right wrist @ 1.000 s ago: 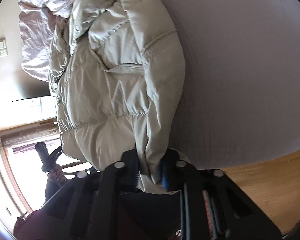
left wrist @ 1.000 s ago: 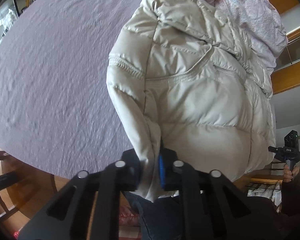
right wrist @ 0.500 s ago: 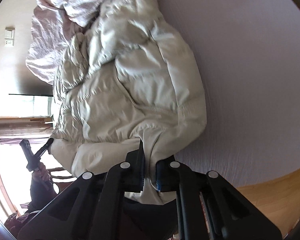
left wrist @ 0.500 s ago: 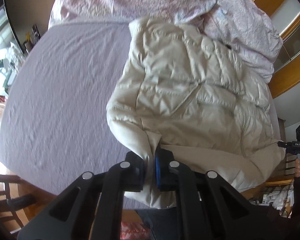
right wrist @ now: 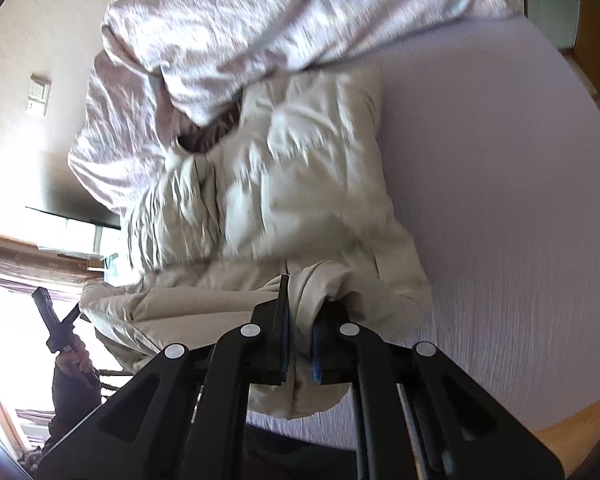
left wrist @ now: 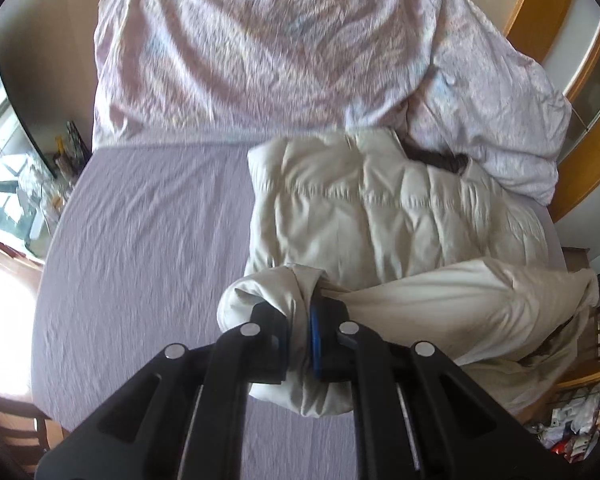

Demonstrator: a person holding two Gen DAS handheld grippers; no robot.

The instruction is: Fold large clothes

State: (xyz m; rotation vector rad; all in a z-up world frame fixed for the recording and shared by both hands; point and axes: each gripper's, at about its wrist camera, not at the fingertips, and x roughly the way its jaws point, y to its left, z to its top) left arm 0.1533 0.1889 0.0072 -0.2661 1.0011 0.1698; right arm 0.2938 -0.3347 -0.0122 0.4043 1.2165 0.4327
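Both wrist views angled down, sharing jacket [left wrist: 396, 216], bed [left wrist: 140, 232]

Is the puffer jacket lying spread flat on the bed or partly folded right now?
Partly folded. The jacket has its near edge lifted off the bed, pinched by the left gripper and right gripper, curling over its body.
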